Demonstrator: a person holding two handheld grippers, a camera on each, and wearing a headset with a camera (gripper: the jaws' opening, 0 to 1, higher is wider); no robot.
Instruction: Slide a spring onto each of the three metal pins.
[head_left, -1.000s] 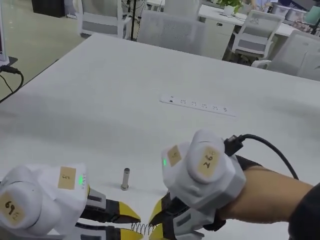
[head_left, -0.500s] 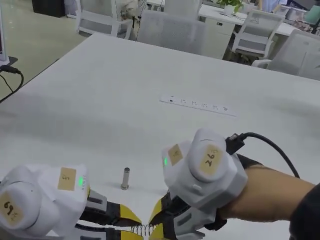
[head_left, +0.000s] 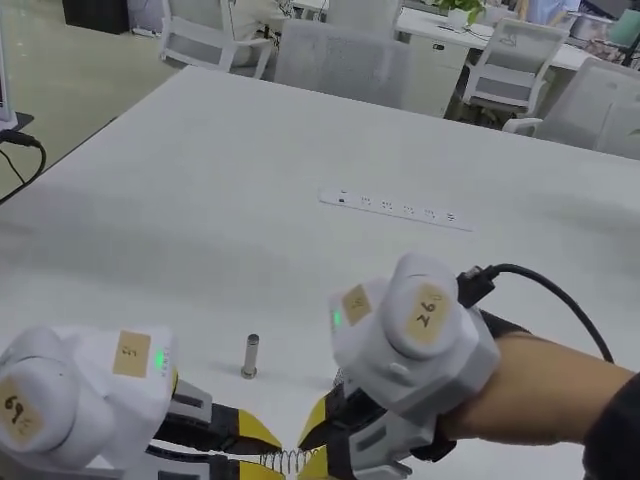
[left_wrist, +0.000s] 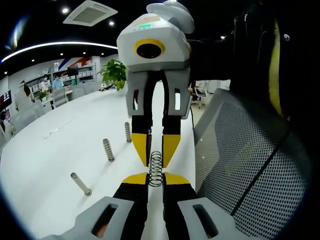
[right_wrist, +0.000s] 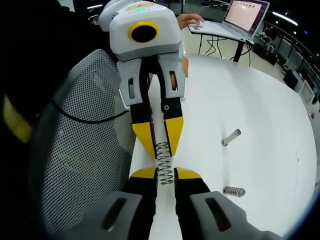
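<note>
My left hand-held gripper (left_wrist: 155, 179) pinches one end of the spring (left_wrist: 156, 167), and my right hand-held gripper (right_wrist: 165, 175) pinches the other, tip to tip. The spring looks light, thin-wired and liable to buckle or flick away, so I'd hold the end coils gently. The bare pin (left_wrist: 80, 183) stands near, left of my left jaws, on the worktop (left_wrist: 60, 145).
</note>
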